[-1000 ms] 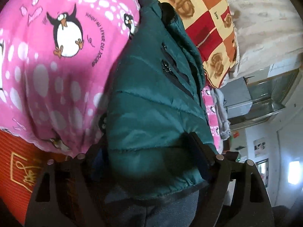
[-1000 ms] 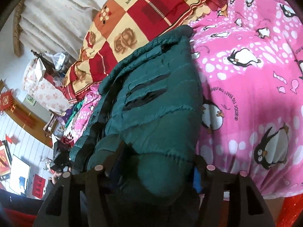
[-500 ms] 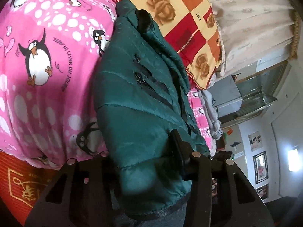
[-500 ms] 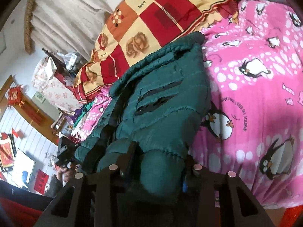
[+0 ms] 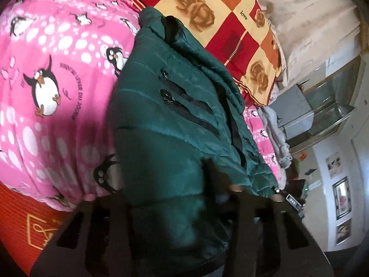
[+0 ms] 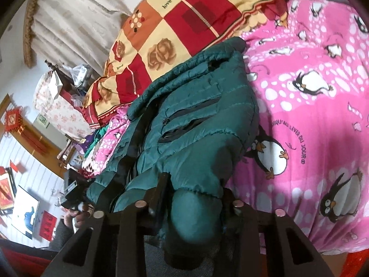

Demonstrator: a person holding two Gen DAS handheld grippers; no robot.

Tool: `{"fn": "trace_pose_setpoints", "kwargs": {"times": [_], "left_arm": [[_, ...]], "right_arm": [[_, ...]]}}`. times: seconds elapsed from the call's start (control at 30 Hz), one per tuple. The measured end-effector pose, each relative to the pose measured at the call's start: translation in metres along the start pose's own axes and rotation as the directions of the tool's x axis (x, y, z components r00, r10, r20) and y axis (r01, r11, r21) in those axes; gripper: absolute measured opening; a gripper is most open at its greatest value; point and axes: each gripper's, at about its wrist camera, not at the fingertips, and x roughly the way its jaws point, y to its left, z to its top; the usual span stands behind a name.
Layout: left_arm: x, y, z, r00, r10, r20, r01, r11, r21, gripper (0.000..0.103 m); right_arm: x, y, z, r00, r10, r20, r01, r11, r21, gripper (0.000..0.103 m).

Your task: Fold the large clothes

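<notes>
Pink penguin-print blanket [image 5: 57,73] spread over bed. Checked red-and-yellow rose quilt [image 6: 184,30] bunched behind it. Cream curtain [image 6: 76,20] at back. Framed pictures [image 5: 341,198] on white wall.

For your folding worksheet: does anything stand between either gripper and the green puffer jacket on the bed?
Nothing visible does. The left gripper and right gripper each have their jaws, just closing, pressed on the green puffer jacket at its near edge.
</notes>
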Motion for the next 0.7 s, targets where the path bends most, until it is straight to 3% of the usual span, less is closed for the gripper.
{"fn": "trace_pose_setpoints", "kwargs": {"times": [0.7], "left_arm": [[0.003,0.002,-0.003,0.997,0.075,-0.001,-0.075,0.996,-0.044,0.028]], "right_arm": [[-0.003,0.005,-0.001,0.999,-0.035,0.029,0.036,0.999,-0.023,0.025]]}}
